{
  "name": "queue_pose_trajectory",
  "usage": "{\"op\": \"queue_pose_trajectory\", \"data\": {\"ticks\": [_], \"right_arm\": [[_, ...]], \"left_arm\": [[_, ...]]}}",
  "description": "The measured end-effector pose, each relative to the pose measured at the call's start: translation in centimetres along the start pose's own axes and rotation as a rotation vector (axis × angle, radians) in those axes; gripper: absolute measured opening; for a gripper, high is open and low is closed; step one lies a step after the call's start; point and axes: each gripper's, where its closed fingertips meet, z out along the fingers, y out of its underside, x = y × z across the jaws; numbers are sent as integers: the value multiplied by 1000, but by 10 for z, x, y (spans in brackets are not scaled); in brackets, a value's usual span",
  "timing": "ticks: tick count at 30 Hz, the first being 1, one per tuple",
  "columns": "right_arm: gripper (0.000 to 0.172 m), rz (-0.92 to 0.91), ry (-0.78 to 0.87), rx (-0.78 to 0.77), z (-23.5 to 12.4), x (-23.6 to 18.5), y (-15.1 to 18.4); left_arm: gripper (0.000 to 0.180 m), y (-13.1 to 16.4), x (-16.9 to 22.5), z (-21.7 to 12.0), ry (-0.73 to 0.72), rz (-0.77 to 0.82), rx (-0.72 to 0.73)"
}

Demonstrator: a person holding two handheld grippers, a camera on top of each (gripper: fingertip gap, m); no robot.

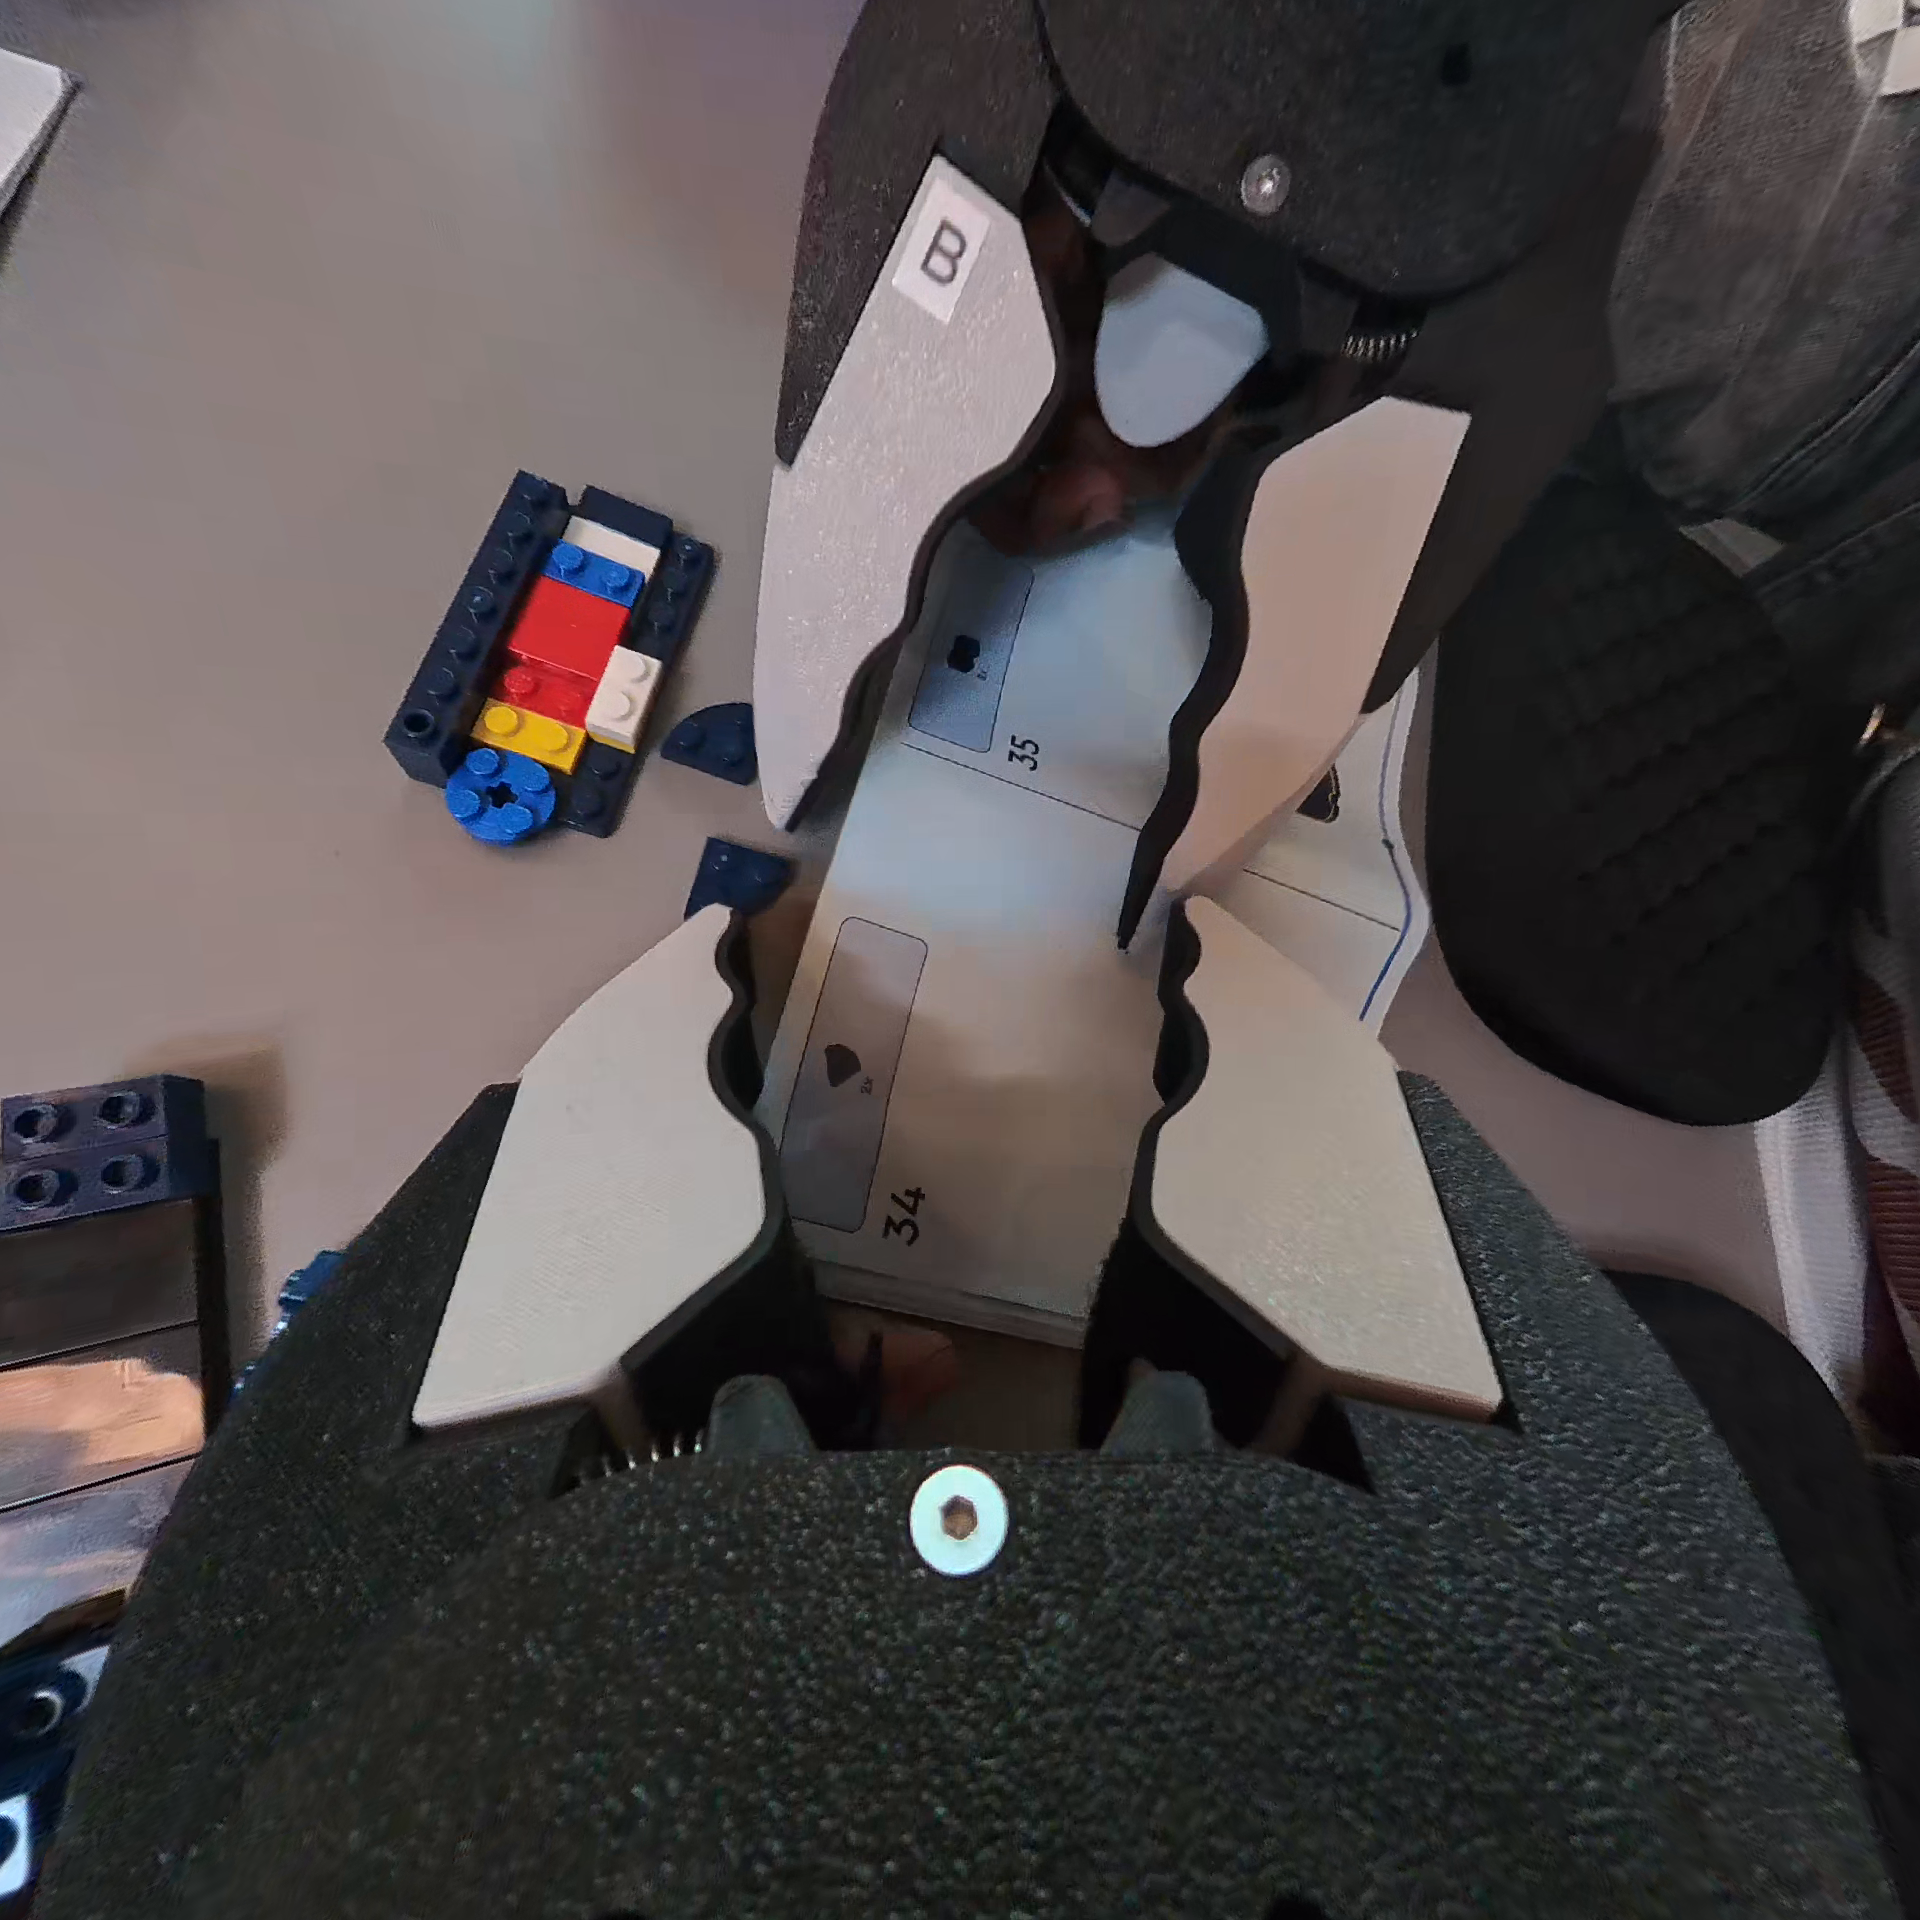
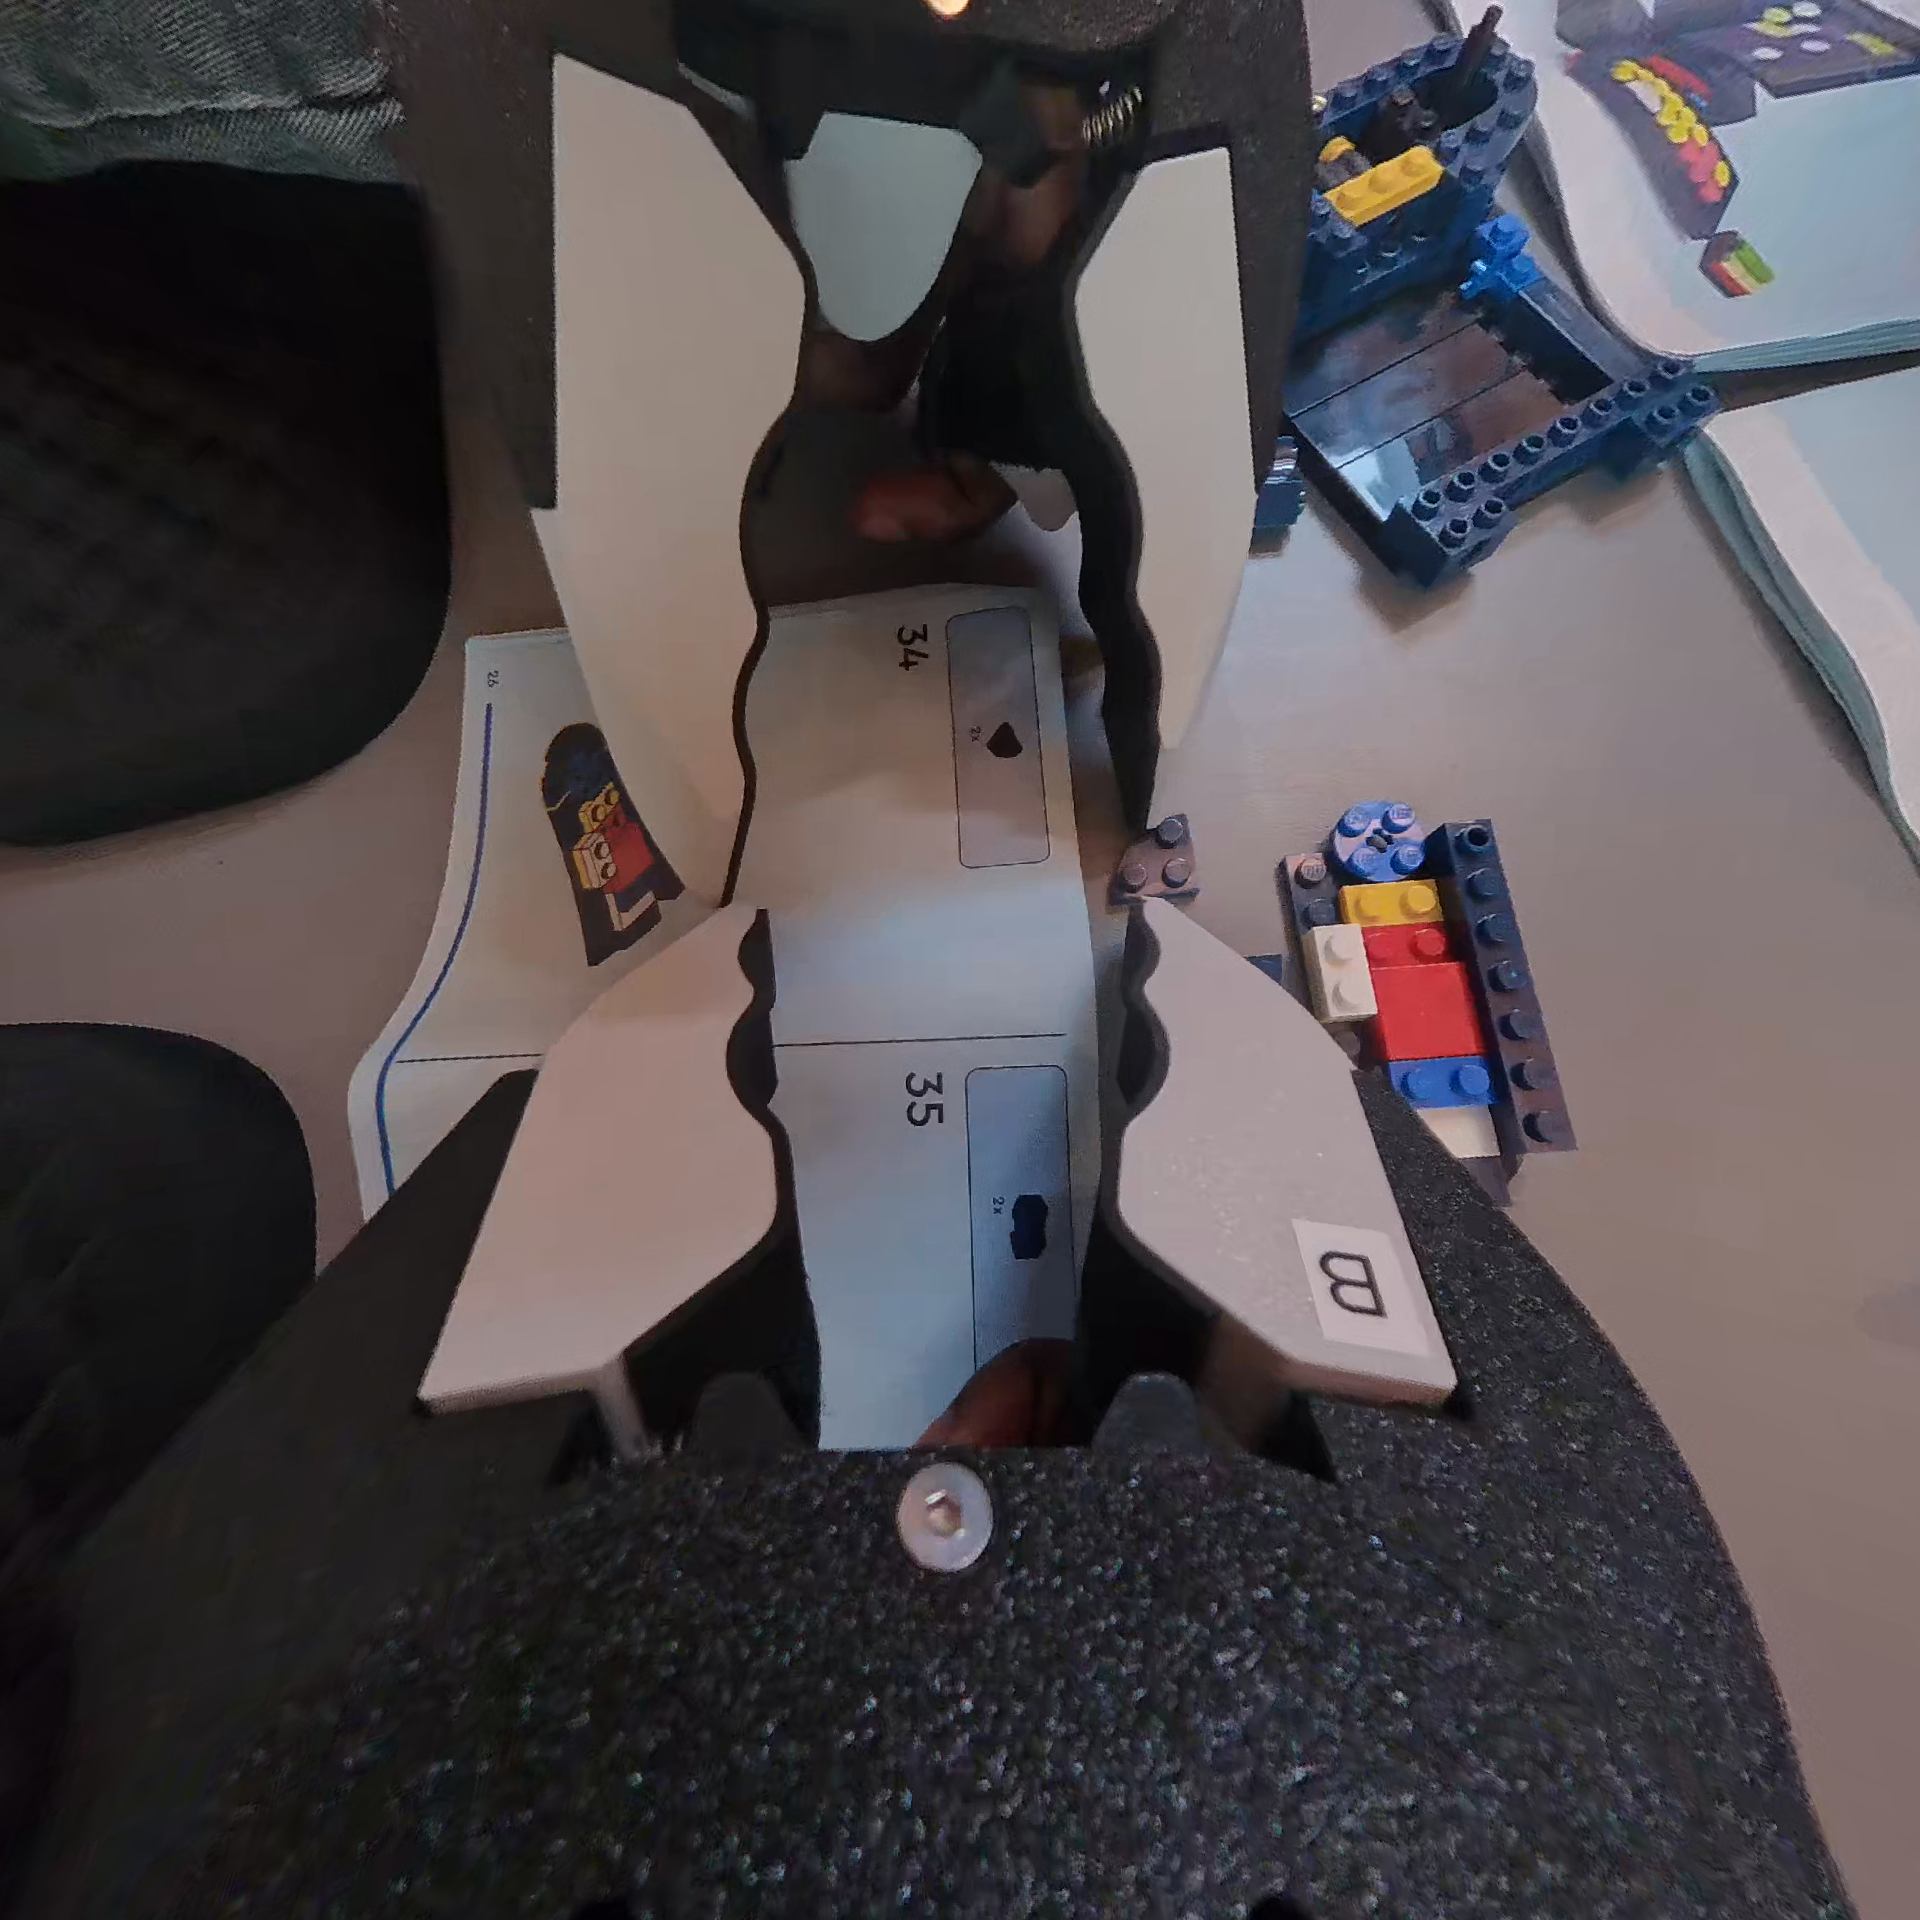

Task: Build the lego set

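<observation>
Beige table (image 1: 260,364), both tools (image 1: 951,914) (image 2: 940,914) wide open, empty

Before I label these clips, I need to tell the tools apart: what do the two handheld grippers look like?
Both share one build: a grainy black plastic body with a silver hex screw in the middle, and two flat pale grey fingers edged with wavy black pads. A small coil spring shows near each hinge. The right gripper bears a white sticker with a letter on one finger; the left gripper shows none.

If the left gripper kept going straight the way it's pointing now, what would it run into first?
Probably the right gripper, which faces the left gripper with fingertips nearly meeting over the open instruction booklet. Depth is unclear, so it might meet the page first.
</observation>
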Motion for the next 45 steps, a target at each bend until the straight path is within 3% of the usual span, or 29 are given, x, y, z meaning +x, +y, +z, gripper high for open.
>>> {"op": "queue_pose_trajectory", "data": {"ticks": [6, 12, 31, 45], "right_arm": [[71, -48, -44, -33, 4, -12, 2], [64, -9, 42, -14, -22, 15, 13], [71, -150, -77, -60, -17, 17, 13], [77, -307, -208, -206, -10, 25, 18]], "left_arm": [[74, -2, -8, 0, -9, 3, -15], [74, 3, -1, -2, -10, 10, -35], [75, -5, -5, 3, -41, 85, -61], [75, 0, -3, 3, -66, 55, -33]]}}
